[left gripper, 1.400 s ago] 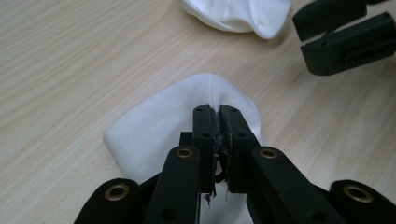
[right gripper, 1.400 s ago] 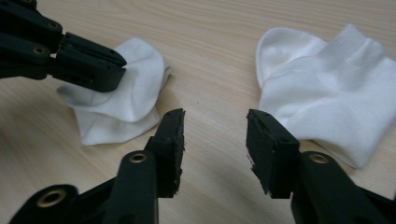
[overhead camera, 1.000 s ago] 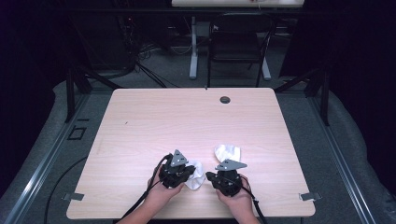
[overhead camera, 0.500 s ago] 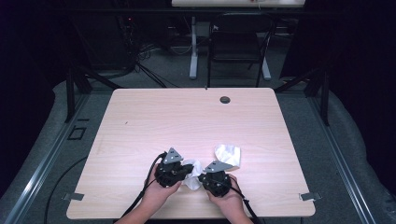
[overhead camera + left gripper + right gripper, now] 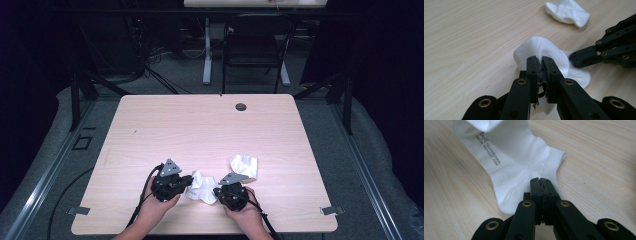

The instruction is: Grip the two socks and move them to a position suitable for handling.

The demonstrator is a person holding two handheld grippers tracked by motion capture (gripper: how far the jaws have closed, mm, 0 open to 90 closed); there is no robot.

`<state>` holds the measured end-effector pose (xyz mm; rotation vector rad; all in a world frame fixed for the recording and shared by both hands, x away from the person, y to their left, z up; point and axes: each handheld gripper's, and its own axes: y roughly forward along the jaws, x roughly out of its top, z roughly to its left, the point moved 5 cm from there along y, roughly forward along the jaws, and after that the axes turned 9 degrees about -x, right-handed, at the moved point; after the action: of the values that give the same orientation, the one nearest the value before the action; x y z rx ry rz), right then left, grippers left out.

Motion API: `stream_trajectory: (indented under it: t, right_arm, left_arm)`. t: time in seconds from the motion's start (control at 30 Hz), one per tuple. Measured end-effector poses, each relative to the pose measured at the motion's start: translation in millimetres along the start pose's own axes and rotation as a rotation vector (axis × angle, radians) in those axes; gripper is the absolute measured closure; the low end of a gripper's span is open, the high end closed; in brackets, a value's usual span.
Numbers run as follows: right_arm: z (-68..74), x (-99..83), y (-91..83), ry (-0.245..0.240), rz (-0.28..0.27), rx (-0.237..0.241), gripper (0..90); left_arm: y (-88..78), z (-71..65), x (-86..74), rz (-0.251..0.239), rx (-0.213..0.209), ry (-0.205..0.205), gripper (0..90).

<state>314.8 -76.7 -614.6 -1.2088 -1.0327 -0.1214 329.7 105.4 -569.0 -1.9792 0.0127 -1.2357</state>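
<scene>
Sock (image 5: 202, 186) pinched at both ends, lower centre.
Left gripper (image 5: 540, 65) and right gripper (image 5: 541, 185) clamp it (light, limp); the hem looks like the best hold.

White sock (image 5: 202, 186), crumpled, near table's front edge, pinched at both ends

Sock (image 5: 202, 186) lies on table (image 5: 200, 130) near front edge, btwn left gripper (image 5: 186, 181) and right gripper (image 5: 218, 192). 2nd sock (image 5: 244, 166) lies just behind right gripper, twd right edge. Grommet (image 5: 241, 106) sits by back edge, right of centre.
</scene>
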Motion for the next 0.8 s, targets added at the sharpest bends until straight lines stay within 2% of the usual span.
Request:
stream_trajectory:
  t: [0.03,0.37,0.4,0.43,0.5,0.63,0.67,0.7,0.8]
  right_arm:
    - [0.2,-0.1,-0.1,0.0,0.0,-0.001,89.7]
    - [0.0,-0.8,-0.9,-0.014,-0.003,0.001,89.7]
    - [-0.1,-1.1,-1.2,-0.013,-0.002,0.002,89.6]
    - [-0.2,-1.1,-1.3,-0.013,-0.002,0.001,89.6]
    - [-0.2,-1.1,-1.5,-0.013,0.001,0.003,89.5]
    - [0.0,-1.2,-1.7,-0.016,0.003,0.003,89.1]
    - [-0.1,-1.2,-1.7,-0.018,0.003,0.004,89.0]
    - [-0.3,-1.1,-1.7,-0.02,0.004,0.003,89.0]
    - [-0.5,-1.1,-1.8,-0.022,0.005,0.003,88.9]
  left_arm:
    - [-2.4,5.5,-6.4,0.015,0.014,-0.003,84.0]
    - [-13.4,26.5,-26.4,0.03,0.05,-0.043,80.3]
    - [-14.9,28.3,-27.5,0.026,0.056,-0.046,79.5]
    - [-21.3,31.2,-26.7,0.0,0.07,-0.054,78.9]
    - [-25.6,31.6,-24.1,-0.017,0.073,-0.057,78.0]
    - [-41.8,28.5,-7.1,-0.095,0.076,-0.021,76.4]
    - [-41.8,28.5,-7.1,-0.095,0.076,-0.021,75.7]
    - [-39.8,27.0,-5.6,-0.087,0.057,-0.005,74.9]
    - [-32.1,27.3,-9.9,-0.058,0.051,0.005,72.9]
